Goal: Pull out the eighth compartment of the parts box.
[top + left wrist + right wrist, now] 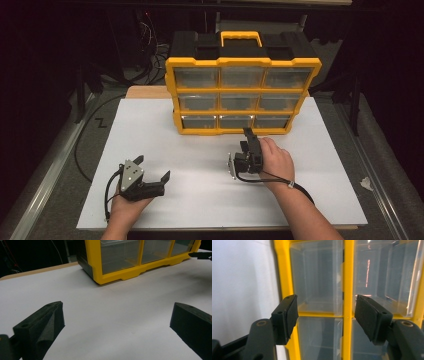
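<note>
While turned sideways, right gripper [248, 136] half-hides yellow organizer's [243, 95] bottom drawers, contents unclear

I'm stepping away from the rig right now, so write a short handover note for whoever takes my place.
Left gripper: open, holding nothing, low over the white table.
Right gripper: turned on its side, jaws partly open with nothing between them, close in front of the bottom-row drawers of the yellow organizer.
Done: approach to the organizer; all drawers look shut.
Left: probably grip a bottom drawer front and pull it out.
</note>
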### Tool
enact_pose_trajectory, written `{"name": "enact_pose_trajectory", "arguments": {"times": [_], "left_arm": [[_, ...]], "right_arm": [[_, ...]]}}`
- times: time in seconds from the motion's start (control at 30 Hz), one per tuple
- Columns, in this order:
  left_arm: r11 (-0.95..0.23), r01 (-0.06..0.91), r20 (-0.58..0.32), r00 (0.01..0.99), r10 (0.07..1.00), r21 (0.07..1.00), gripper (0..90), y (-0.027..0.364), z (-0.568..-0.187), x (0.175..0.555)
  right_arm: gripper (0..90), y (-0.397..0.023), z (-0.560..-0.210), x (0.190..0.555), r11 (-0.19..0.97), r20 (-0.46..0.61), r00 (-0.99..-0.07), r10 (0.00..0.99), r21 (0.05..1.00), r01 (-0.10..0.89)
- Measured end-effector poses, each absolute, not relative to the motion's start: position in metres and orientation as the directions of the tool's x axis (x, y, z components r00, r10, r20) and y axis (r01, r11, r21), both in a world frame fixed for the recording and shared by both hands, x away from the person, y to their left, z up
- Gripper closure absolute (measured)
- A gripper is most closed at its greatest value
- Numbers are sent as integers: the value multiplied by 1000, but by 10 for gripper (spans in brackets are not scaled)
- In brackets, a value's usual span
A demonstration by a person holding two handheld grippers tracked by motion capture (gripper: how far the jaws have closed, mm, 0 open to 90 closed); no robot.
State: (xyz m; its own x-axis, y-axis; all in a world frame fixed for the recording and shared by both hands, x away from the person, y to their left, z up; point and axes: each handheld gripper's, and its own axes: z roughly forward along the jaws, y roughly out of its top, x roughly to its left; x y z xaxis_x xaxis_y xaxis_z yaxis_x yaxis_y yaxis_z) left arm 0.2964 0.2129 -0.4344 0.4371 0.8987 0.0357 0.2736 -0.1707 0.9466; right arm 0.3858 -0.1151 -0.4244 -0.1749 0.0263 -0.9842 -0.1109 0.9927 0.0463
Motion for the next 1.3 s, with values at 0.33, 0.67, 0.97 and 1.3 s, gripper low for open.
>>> {"name": "enact_pose_trajectory", "arguments": {"times": [0.33, 0.67, 0.97, 1.3], "left_arm": [[-171, 273, 35, 441, 897, 947, 3, 213, -434, 296], [-167, 273, 31, 442, 896, 947, 3, 214, -434, 296], [-168, 272, 32, 442, 896, 948, 3, 214, -434, 297], [-166, 275, 29, 443, 896, 947, 3, 214, -434, 297]], "right_arm": [[450, -104, -415, 399, 992, -989, -141, 34, 51, -113], [517, -98, -414, 417, 994, -989, -145, 13, 29, -108], [577, -94, -418, 434, 996, -988, -157, 9, 24, -89], [653, -91, -425, 442, 995, -990, -135, 28, 41, -92]]}}
